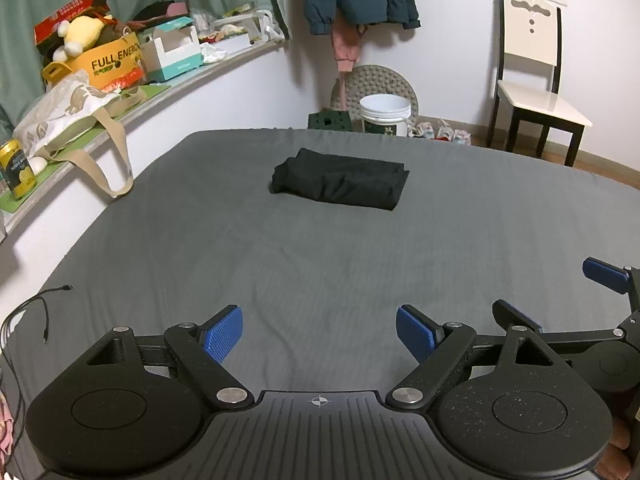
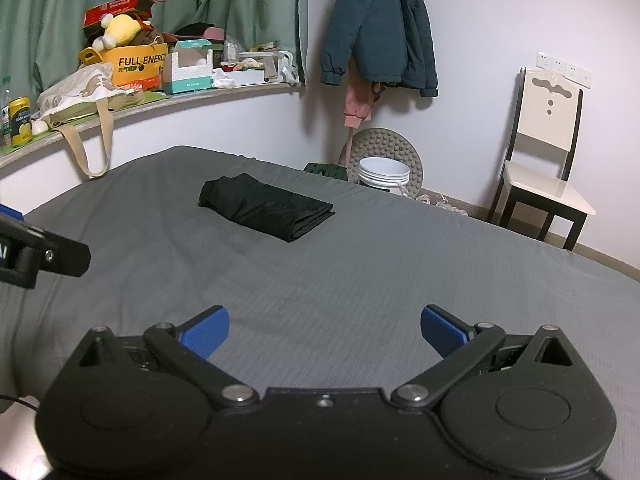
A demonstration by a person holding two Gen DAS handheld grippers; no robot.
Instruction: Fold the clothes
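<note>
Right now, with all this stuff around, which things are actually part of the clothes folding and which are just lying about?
Part of the job:
- black folded garment on the grey bed sheet
- left gripper, open
- right gripper, open

Just lying about:
- yellow can
- tote bag
- yellow box
- teal jacket
- white bucket
- chair

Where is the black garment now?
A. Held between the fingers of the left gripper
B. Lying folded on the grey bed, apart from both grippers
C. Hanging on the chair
B: the black garment lies folded on the grey bed, touched by neither gripper.
</note>
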